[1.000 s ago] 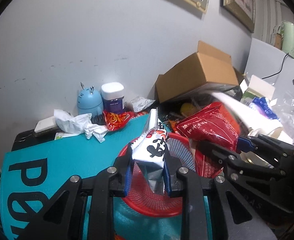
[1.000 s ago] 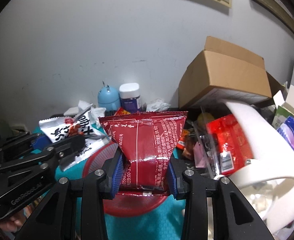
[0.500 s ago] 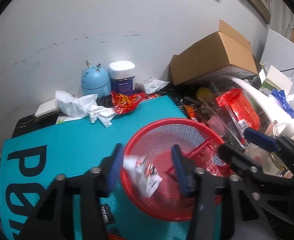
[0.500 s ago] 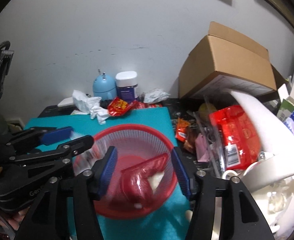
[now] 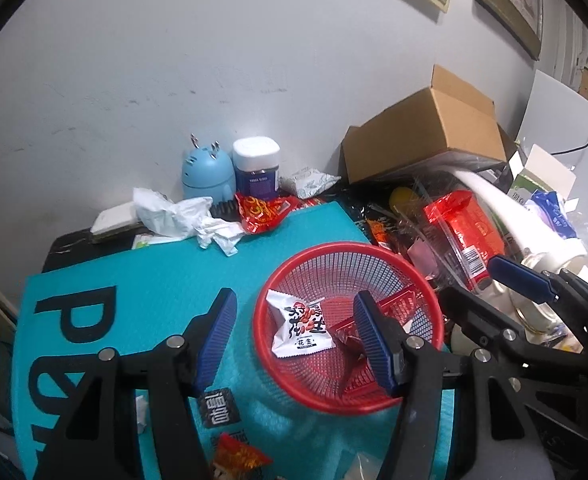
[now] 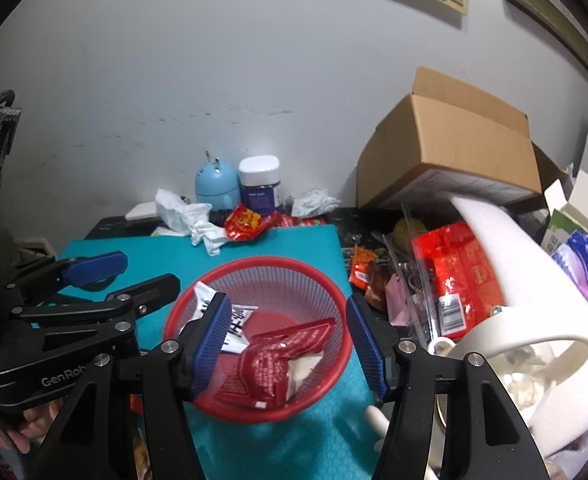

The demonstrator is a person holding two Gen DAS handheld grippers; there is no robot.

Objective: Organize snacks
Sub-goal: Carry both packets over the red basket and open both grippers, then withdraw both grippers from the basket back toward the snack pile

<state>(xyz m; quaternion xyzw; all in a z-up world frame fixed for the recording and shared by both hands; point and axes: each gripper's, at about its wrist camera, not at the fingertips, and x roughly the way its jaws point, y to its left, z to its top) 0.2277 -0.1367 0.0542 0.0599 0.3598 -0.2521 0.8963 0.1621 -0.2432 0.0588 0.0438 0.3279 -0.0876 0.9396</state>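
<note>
Left wrist view: the left gripper [image 5: 296,334] has just been opening, jaws apart and empty; the white packet [image 5: 300,328] lies below them in the red basket [image 5: 422,284]. The right gripper [image 6: 287,344] likewise gapes over its red packet [image 6: 277,360]. Best lift both clear before reaching for the orange packet [image 5: 259,212] beyond.

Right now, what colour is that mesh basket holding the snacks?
Red: the mesh basket shows best in the left wrist view.
</note>
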